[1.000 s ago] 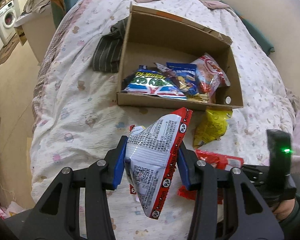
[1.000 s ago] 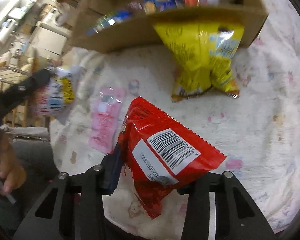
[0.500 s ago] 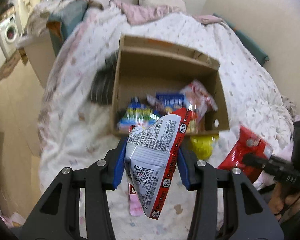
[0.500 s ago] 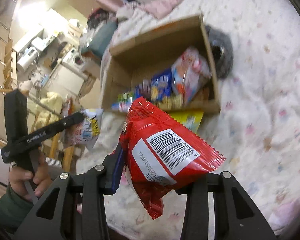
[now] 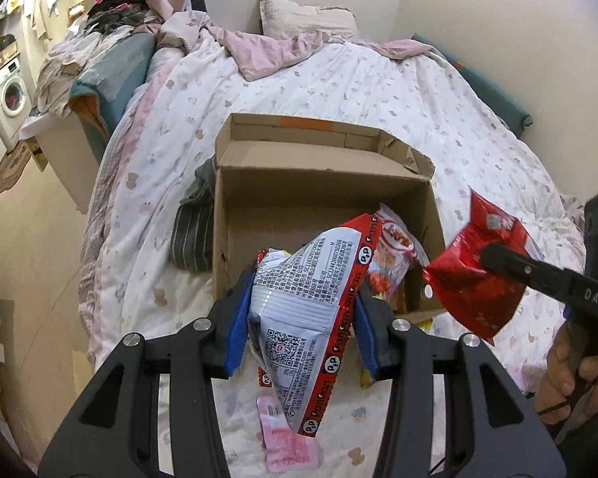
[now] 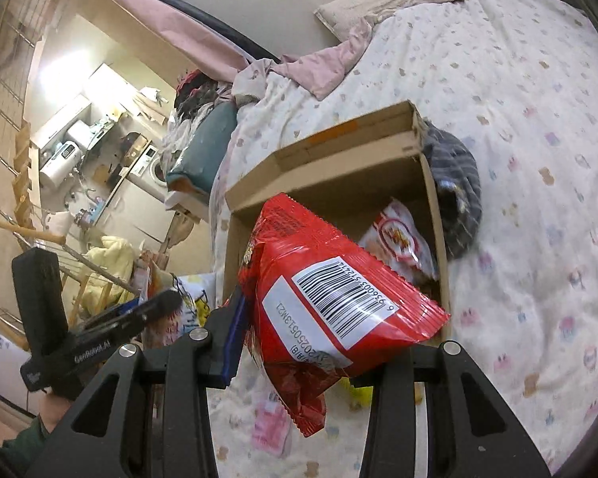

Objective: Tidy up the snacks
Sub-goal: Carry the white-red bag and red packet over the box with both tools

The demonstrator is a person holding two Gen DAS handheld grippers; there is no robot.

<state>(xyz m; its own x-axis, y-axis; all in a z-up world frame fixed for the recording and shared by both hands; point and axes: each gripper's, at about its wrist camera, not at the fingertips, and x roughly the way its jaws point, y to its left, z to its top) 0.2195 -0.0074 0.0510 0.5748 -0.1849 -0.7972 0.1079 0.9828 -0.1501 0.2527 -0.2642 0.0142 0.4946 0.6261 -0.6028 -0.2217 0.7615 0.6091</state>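
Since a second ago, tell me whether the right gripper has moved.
Yes. The right gripper, shut on the red packet, has risen off the quilt toward the cardboard box.

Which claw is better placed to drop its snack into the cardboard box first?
Probably the left claw: its white packet hangs over the cardboard box opening, while the right claw holds its red packet beside the box.

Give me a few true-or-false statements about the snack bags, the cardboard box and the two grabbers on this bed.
1. The left gripper clamps a white snack bag with a red edge. True.
2. The right gripper is empty. False: it clamps a red snack bag with a barcode label.
3. The brown cardboard box is empty. False: a white-and-red snack packet lies inside.
4. A flat pink packet lies on the patterned bed quilt, outside the box. True.
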